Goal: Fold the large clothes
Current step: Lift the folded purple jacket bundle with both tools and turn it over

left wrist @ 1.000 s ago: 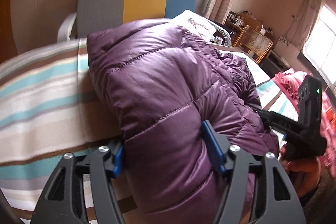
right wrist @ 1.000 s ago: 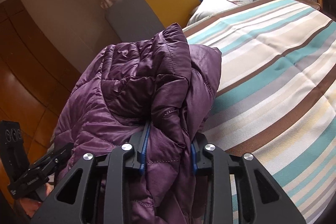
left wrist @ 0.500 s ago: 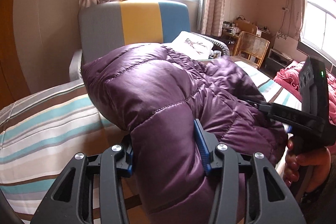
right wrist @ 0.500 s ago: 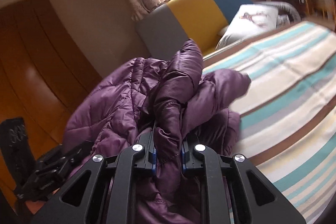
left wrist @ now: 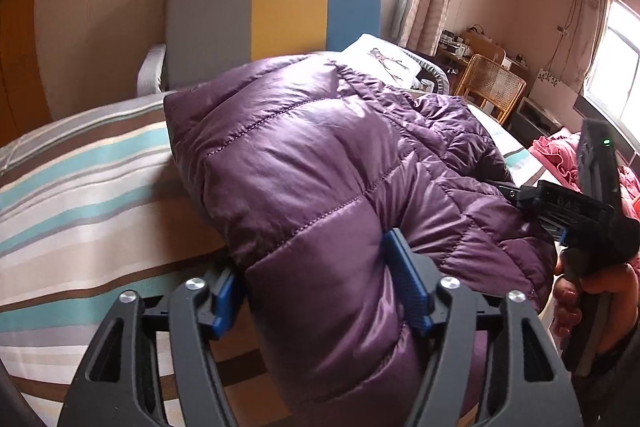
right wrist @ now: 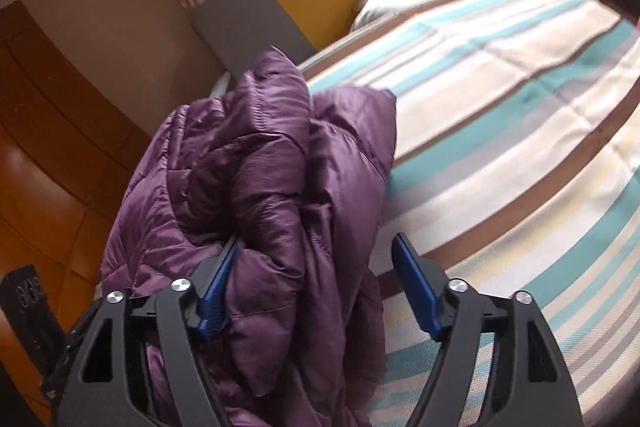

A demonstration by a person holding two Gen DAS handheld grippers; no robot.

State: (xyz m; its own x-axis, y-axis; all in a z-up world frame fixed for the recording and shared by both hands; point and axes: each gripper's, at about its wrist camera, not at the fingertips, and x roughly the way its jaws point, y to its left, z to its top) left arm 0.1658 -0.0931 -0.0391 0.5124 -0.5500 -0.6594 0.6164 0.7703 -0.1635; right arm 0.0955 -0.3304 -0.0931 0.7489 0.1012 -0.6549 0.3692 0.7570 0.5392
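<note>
A puffy purple down jacket lies bunched on the striped bed sheet. My left gripper has a thick quilted fold filling its jaws. Both blue pads still touch it while the jaws are opening. In the right wrist view the jacket hangs at the bed's left edge. My right gripper is opening. Its left pad rests against the cloth, and its right pad stands apart over the sheet. A hand holds the right gripper's black handle at the jacket's far side.
A grey, yellow and blue headboard stands behind the bed, with a white pillow beside it. A wicker chair and pink cloth are at the right. Brown wood floor lies left of the bed.
The right gripper's jaws, pinched on a raised fold before, have spread wide and the fold has sagged. The left jaws stand a little wider, and the jacket sits lower on the bed.
</note>
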